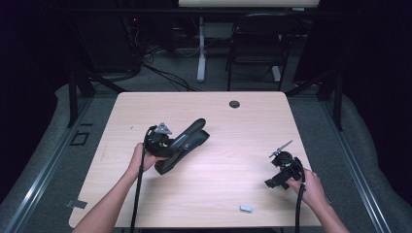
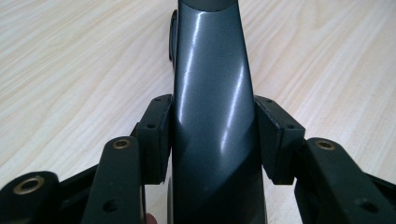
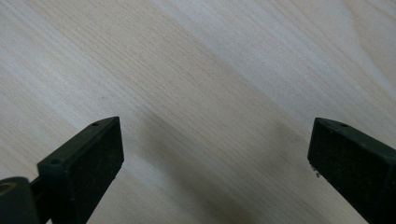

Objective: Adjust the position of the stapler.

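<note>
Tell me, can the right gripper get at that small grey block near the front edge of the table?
Probably yes. The right gripper has its jaws wide open with nothing between them, and only bare table lies between it and the small grey block. The left gripper, clamped on the dark stapler, is well clear.

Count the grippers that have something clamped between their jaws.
1. The left gripper, at table left, has both pads pressed on the dark grey stapler. The right gripper, at table right, stands open over the bare table.
</note>
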Motion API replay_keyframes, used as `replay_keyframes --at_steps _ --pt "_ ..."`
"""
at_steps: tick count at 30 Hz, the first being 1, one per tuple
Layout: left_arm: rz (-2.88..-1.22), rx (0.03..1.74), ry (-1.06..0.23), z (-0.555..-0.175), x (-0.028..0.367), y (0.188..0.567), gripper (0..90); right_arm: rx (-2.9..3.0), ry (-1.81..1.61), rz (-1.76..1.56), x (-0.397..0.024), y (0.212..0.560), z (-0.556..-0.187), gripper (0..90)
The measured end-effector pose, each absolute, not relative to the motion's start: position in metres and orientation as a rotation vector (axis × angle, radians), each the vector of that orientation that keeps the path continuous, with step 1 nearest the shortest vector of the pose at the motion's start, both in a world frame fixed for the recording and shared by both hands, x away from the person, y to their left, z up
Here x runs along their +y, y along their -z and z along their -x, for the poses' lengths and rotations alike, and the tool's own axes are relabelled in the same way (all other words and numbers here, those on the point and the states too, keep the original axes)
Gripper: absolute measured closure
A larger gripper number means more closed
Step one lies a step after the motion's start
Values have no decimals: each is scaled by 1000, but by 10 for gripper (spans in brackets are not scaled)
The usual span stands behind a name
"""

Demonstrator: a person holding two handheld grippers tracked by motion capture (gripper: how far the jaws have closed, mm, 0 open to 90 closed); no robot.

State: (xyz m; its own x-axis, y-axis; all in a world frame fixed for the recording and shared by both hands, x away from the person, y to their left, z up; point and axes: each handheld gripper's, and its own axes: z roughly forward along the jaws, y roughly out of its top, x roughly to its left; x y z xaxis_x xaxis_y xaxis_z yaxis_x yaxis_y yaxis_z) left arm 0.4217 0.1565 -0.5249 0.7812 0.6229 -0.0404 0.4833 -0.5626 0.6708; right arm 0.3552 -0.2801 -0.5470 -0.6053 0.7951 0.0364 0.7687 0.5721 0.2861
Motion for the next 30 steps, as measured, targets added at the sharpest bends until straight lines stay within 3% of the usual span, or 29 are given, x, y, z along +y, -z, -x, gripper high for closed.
replay_keyframes --at_steps 30 --pt "-2351 492 -137 -405 134 526 517 2718 -445 -1354 -279 550 -356 29"
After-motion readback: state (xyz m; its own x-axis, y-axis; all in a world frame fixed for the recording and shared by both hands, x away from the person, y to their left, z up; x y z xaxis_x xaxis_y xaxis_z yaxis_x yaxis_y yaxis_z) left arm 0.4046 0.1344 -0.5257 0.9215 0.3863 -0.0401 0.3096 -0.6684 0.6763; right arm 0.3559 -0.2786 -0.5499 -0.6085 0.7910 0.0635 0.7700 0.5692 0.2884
